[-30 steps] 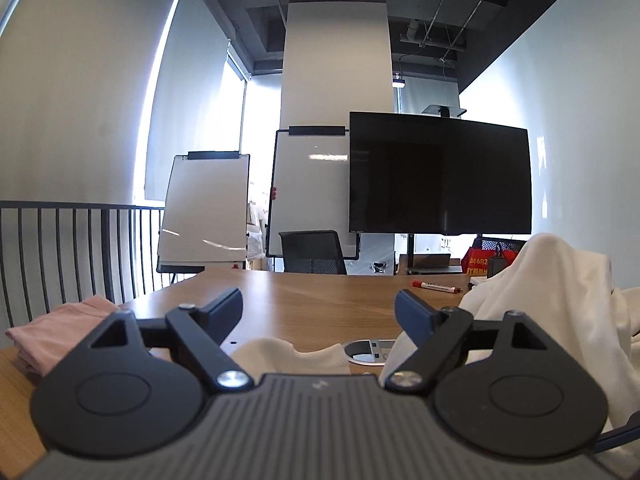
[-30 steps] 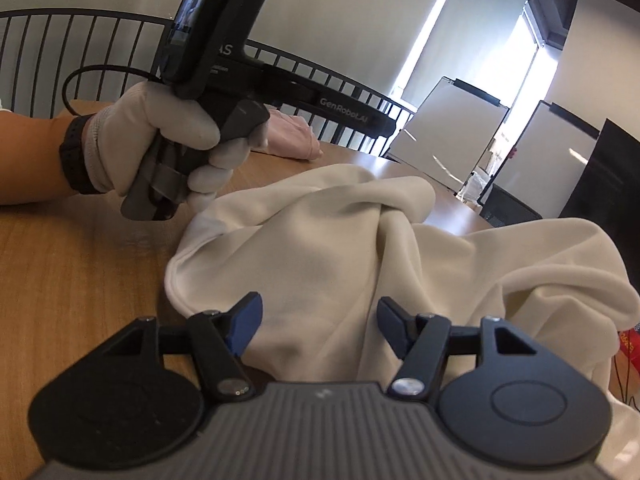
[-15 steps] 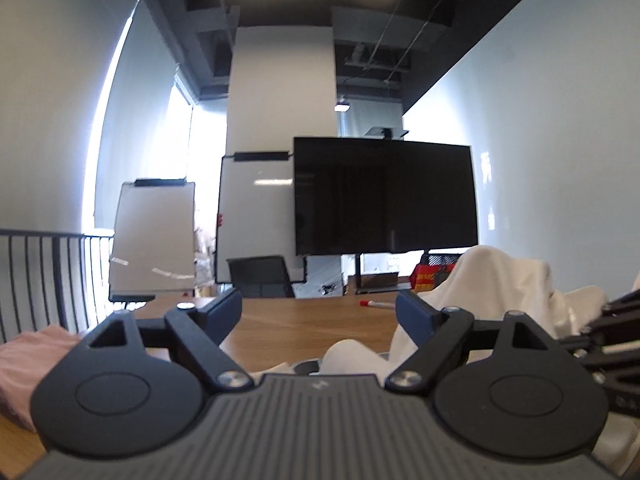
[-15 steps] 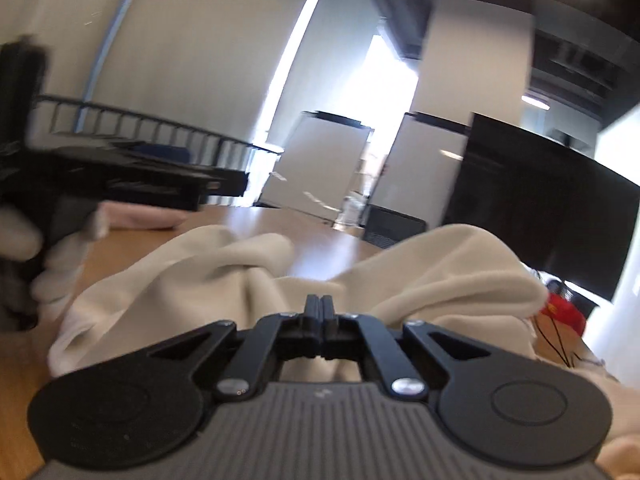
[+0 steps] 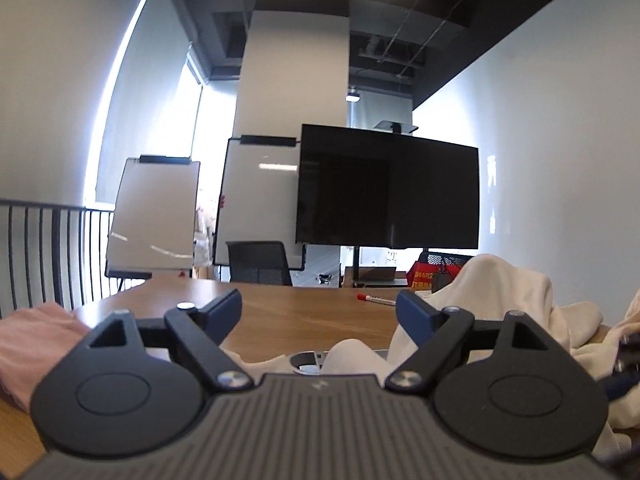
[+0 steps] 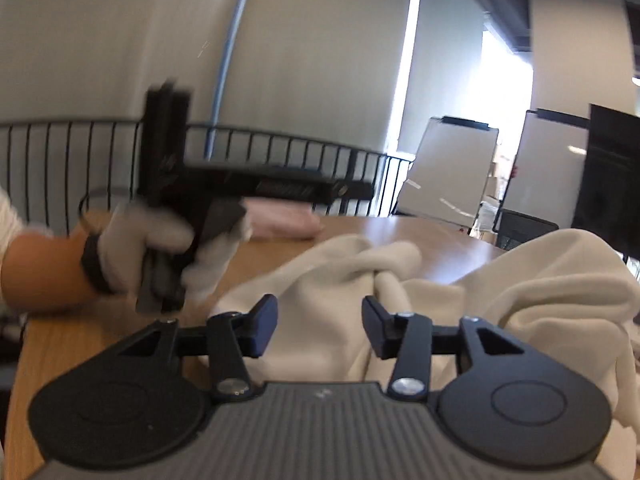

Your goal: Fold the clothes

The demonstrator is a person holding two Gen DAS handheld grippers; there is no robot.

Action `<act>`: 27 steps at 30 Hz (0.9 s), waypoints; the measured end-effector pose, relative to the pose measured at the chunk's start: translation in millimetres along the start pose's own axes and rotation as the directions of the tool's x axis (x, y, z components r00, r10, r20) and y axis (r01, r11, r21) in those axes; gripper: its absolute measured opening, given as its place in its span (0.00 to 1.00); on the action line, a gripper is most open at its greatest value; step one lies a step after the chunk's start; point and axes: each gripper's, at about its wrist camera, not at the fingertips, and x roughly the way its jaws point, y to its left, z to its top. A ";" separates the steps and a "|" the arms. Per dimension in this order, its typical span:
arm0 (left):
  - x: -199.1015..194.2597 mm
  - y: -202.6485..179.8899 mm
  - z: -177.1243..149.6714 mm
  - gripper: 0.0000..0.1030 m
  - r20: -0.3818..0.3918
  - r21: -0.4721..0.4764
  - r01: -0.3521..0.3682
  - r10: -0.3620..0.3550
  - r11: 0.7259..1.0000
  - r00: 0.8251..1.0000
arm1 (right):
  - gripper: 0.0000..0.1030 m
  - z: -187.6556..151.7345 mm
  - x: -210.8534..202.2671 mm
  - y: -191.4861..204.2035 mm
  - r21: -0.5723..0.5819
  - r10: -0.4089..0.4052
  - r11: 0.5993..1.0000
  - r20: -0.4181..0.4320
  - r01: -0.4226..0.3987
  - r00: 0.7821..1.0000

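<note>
Little can be read here. A red bag behind the far end of the table bears yellow print in which only the numeral 2 is legible; the characters beside it are too small to make out. The lettering on the left gripper's black barrel in the right wrist view is blurred beyond reading.

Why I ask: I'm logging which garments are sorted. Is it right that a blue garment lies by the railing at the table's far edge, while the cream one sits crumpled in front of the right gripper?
Not quite: the garment by the railing is pink, not blue, as the right wrist view shows. The cream garment does sit crumpled in front of the right gripper.
</note>
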 end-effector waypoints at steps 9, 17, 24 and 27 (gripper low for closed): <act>-13.1 -15.5 -4.7 0.81 0.029 0.120 -0.022 0.019 0.993 0.999 | 0.64 -14.6 -3.9 13.6 -0.139 0.016 0.989 -0.188 -0.043 0.982; -23.9 -28.7 -7.6 0.82 0.051 0.176 0.092 -0.102 0.980 0.993 | 0.29 -18.2 8.9 -5.7 -0.125 -0.233 0.968 -0.148 0.215 0.961; -33.0 -35.7 -6.0 0.84 0.063 0.207 0.178 -0.195 0.962 0.979 | 0.22 -11.1 -21.5 -63.7 0.263 -0.499 0.821 -0.101 0.507 0.860; -37.4 -47.7 -11.9 0.86 0.030 0.284 0.285 -0.306 0.916 0.952 | 0.22 -17.9 -40.1 -86.9 0.417 -0.505 0.757 -0.118 0.504 0.855</act>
